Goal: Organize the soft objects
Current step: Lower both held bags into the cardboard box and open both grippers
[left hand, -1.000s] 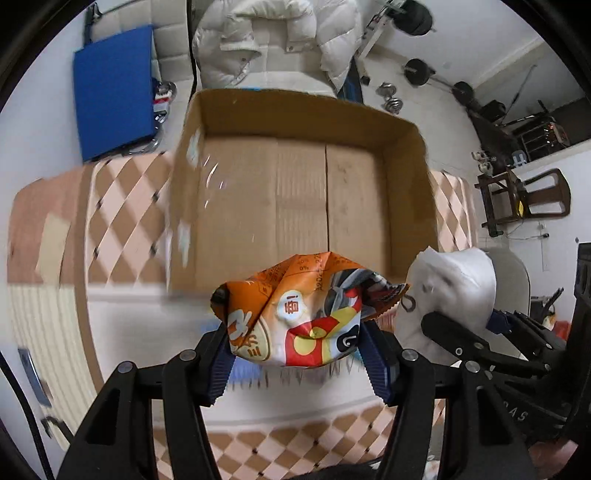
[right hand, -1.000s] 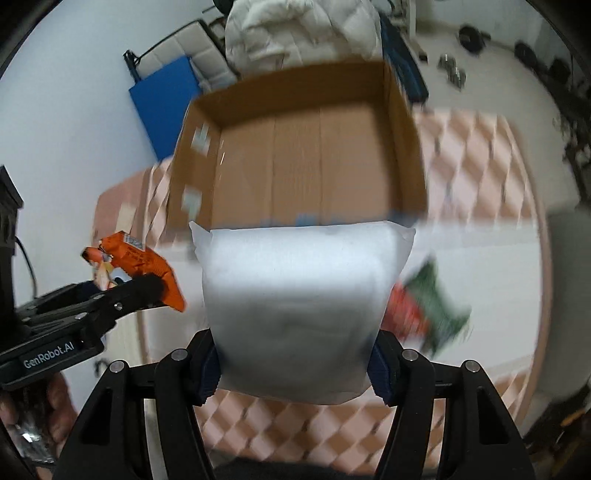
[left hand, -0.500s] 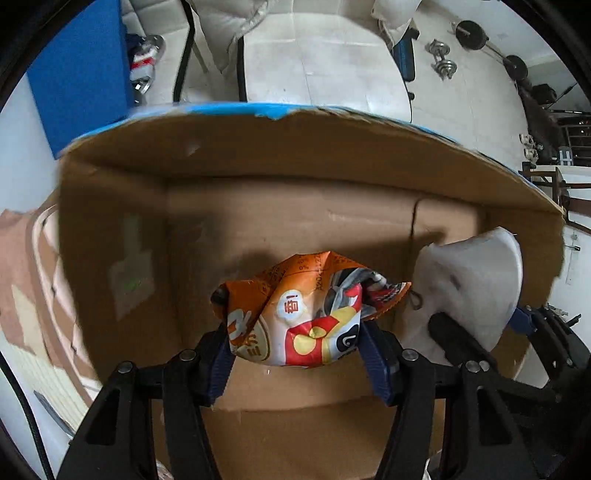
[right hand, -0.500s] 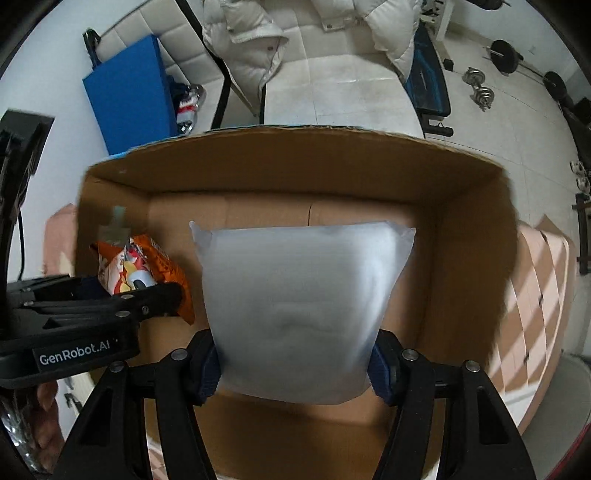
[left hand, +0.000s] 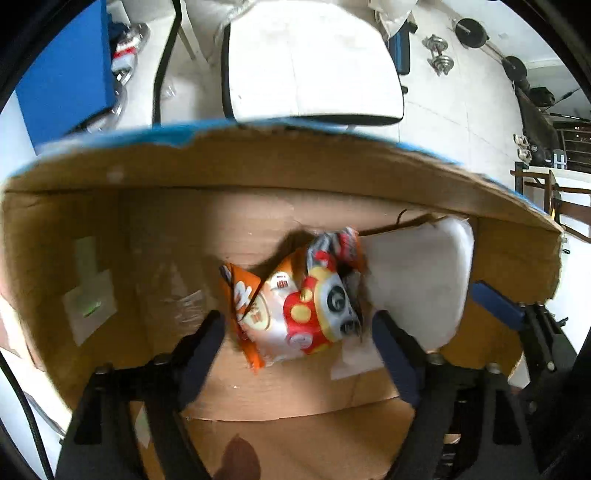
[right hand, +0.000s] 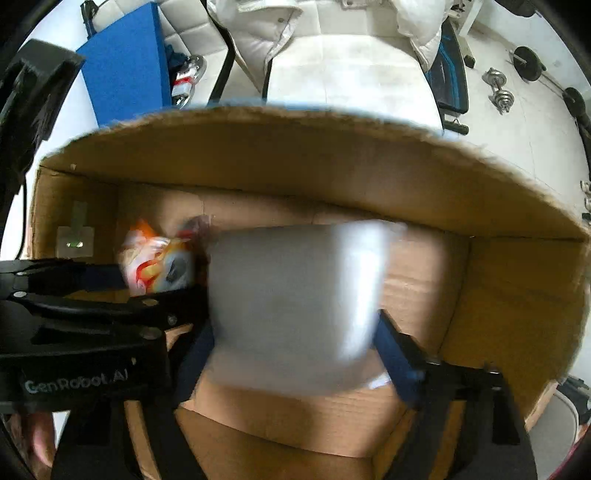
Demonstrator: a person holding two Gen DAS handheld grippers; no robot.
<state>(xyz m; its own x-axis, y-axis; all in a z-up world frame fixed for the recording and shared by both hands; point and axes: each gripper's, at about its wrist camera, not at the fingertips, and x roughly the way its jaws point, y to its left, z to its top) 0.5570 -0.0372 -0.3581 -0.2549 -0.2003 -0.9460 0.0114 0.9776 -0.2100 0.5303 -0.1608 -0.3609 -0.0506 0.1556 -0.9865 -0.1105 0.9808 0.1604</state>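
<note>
Both grippers reach into an open cardboard box. My left gripper is open, and the orange snack bag lies loose on the box floor between and beyond its fingers. The bag also shows blurred in the right wrist view. My right gripper has its jaws spread, with the blurred white soft packet dropping free between them. The white packet sits right of the snack bag in the left wrist view, against the box's right side. The box fills the right wrist view.
Beyond the box's far wall stand a white padded chair with a white puffer jacket, a blue mat at the left, and dumbbells on the floor at the right. A white label sticks to the box's left wall.
Both grippers moved deeper into the box and opened. The orange snack bag left the left gripper and tipped onto the box floor. The white packet slipped from the right gripper.
</note>
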